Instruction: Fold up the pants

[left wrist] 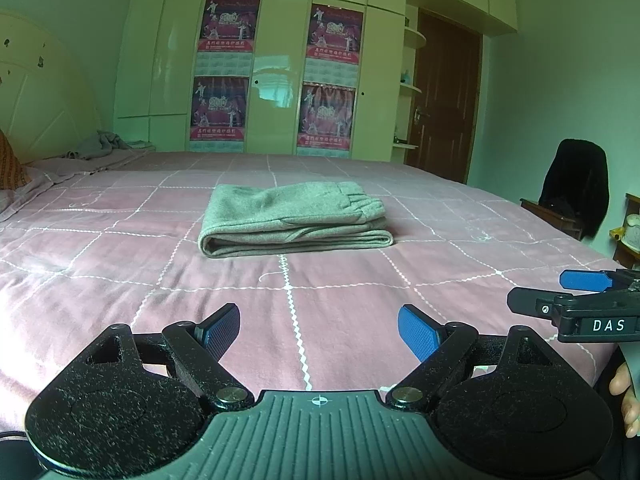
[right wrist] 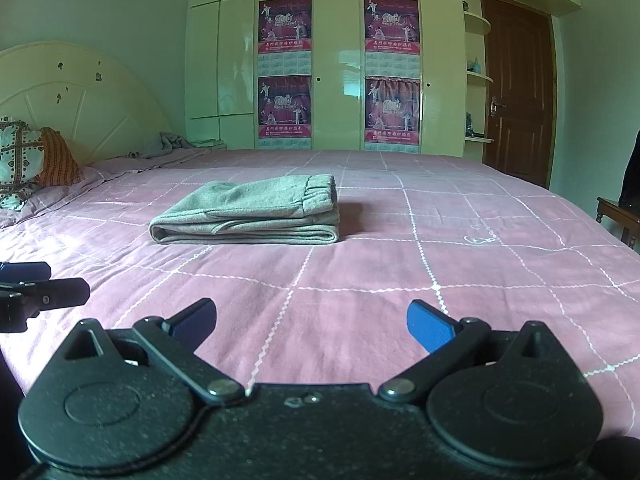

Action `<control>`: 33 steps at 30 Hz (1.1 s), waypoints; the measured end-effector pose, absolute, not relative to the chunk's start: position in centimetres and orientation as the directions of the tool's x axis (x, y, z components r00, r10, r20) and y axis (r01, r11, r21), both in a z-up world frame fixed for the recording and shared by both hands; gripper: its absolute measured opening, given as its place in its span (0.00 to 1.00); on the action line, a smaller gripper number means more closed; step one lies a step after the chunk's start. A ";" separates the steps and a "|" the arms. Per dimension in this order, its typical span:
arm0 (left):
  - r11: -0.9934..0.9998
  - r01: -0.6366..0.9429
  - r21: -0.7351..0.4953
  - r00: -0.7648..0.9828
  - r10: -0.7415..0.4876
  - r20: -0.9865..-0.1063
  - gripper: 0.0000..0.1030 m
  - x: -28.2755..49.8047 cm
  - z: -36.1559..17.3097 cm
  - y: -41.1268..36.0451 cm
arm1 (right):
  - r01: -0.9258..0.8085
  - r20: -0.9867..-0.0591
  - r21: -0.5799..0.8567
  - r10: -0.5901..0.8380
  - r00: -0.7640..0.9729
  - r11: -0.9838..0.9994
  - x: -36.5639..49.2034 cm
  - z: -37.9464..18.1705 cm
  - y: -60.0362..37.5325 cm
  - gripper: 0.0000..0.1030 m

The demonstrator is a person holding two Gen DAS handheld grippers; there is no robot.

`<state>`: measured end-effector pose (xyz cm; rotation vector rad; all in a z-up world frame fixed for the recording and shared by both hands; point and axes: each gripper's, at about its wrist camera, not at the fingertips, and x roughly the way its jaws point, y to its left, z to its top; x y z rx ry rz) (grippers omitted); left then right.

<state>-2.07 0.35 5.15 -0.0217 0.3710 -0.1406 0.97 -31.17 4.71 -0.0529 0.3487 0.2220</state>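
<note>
Both wrist views sit low at the bed's [left wrist: 340,312] foot edge, facing twelve o'clock toward the wardrobe [right wrist: 328,80]; they share the folded pants [left wrist: 294,220] ahead.

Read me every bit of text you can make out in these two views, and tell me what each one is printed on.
"DAS": white letters on the right gripper body, in the left wrist view.
"2010": large figures on each of the four posters on the wardrobe doors.
Poster headings, red-band characters and calendar grids: too small and blurred to read.
</note>
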 end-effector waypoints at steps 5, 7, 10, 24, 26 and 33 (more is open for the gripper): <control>0.990 0.138 -0.041 0.921 -0.144 -0.361 0.83 -2.2 5.1 0.2 | -0.230 -0.347 -0.018 0.209 0.914 0.973 1.0 4.6 -31.1 0.99; 0.989 0.139 -0.040 0.921 -0.144 -0.362 0.83 -2.2 5.1 0.1 | -0.229 -0.349 -0.017 0.209 0.914 0.973 1.1 4.5 -31.1 0.99; 0.989 0.142 -0.037 0.921 -0.146 -0.361 0.83 -2.3 5.1 0.0 | -0.230 -0.350 -0.017 0.209 0.913 0.973 1.1 4.5 -31.1 0.99; 0.989 0.145 -0.029 0.922 -0.146 -0.359 0.83 -2.4 5.1 -0.2 | -0.231 -0.350 -0.019 0.210 0.913 0.973 1.1 4.6 -31.2 0.99; 0.989 0.145 -0.028 0.922 -0.145 -0.358 0.83 -2.4 5.1 -0.2 | -0.230 -0.351 -0.019 0.209 0.913 0.973 1.1 4.6 -31.2 0.99; 0.989 0.146 -0.028 0.922 -0.146 -0.358 0.83 -2.4 5.2 -0.2 | -0.231 -0.350 -0.019 0.210 0.913 0.973 1.1 4.6 -31.2 0.99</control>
